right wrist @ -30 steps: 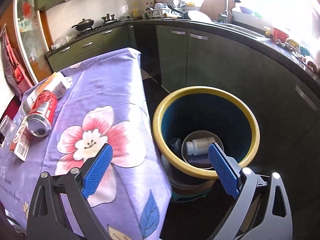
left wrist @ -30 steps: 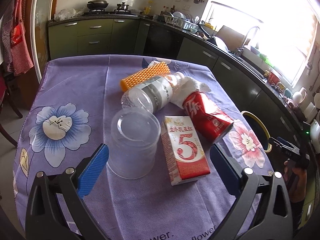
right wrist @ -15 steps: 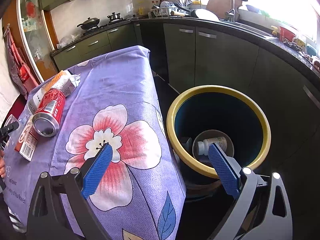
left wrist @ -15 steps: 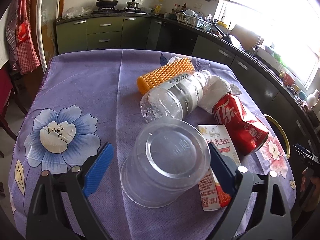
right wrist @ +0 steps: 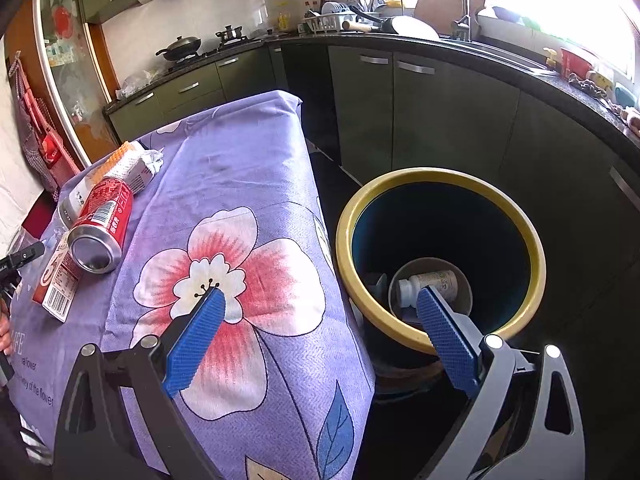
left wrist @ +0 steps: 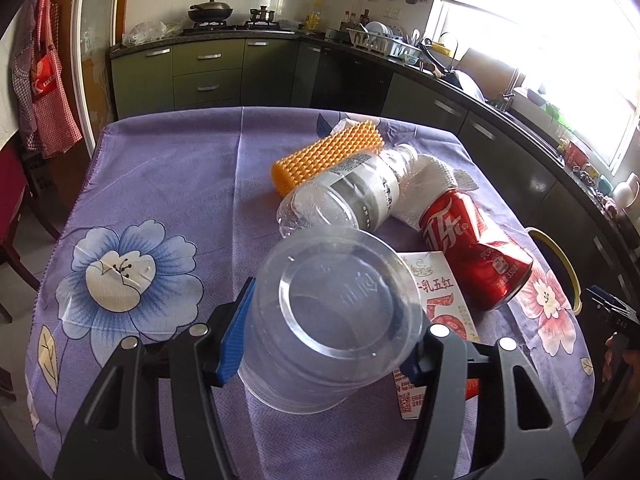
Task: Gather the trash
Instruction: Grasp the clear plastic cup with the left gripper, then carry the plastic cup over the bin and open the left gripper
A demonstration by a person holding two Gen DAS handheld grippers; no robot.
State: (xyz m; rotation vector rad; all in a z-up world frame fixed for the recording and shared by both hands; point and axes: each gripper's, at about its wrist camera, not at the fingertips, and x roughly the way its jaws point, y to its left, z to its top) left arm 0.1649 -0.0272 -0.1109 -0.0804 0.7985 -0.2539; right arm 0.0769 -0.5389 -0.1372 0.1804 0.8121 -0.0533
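On the purple flowered tablecloth (left wrist: 168, 168) a clear plastic cup (left wrist: 332, 320) stands upside down, its base toward the camera. My left gripper (left wrist: 328, 320) has it between its closing jaws, and both blue pads touch its sides. Behind it lie a clear plastic bottle (left wrist: 352, 196), a dented red can (left wrist: 476, 256), a red-and-white drink carton (left wrist: 444, 300), an orange studded brush (left wrist: 324, 156) and white netting (left wrist: 436, 184). My right gripper (right wrist: 320, 294) hangs open and empty over the table's edge beside the yellow-rimmed bin (right wrist: 400, 184), which holds a white pill bottle (right wrist: 432, 282).
Green kitchen cabinets (right wrist: 440, 120) and a dark counter with a sink run close behind the bin. A dark floor gap separates the table from the cabinets. A red checked apron (left wrist: 44, 80) hangs at the far left. The other gripper and a hand show at the right edge (left wrist: 616, 344).
My left gripper has moved in on the cup and its jaws have narrowed from wide open until the pads meet its sides. The right gripper has stayed open, barely shifting.
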